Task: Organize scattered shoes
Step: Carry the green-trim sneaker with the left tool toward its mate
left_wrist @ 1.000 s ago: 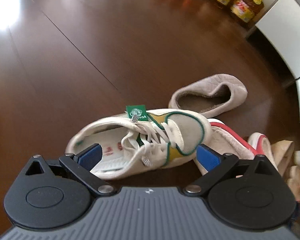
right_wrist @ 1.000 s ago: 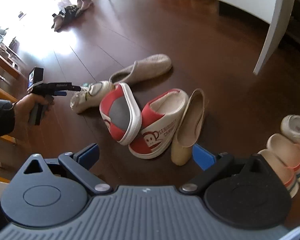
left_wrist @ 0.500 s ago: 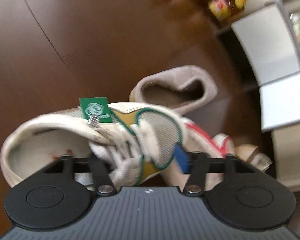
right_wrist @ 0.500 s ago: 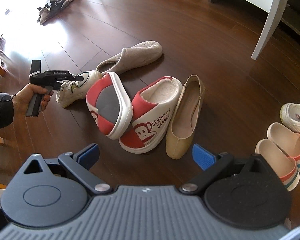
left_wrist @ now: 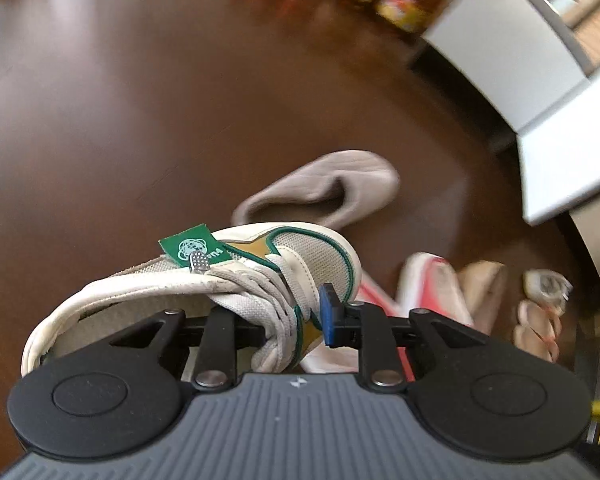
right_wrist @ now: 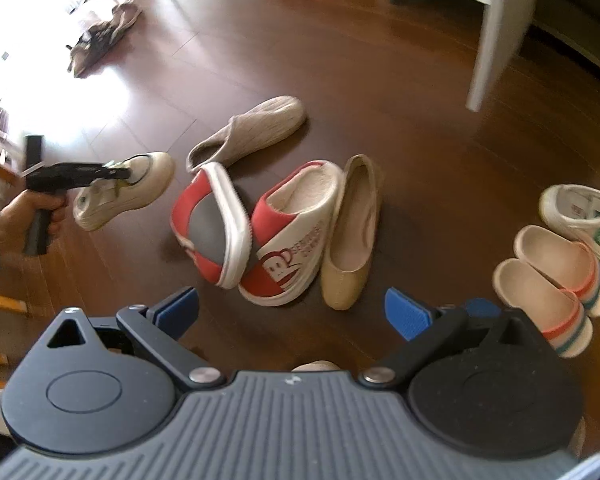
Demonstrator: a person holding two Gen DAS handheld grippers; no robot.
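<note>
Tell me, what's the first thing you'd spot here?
A cream sneaker with a green tag hangs above the dark wood floor, pinched by its laces in the closing left claw. Beside it, two red monkey slippers lie piled against a beige flat.

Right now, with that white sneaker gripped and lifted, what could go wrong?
1. The left gripper is closing on the white sneaker only at its laces and tongue, so it may twist or slip out.
2. Swinging low, it could knock the red slipper propped on its side, or the grey slipper.
</note>
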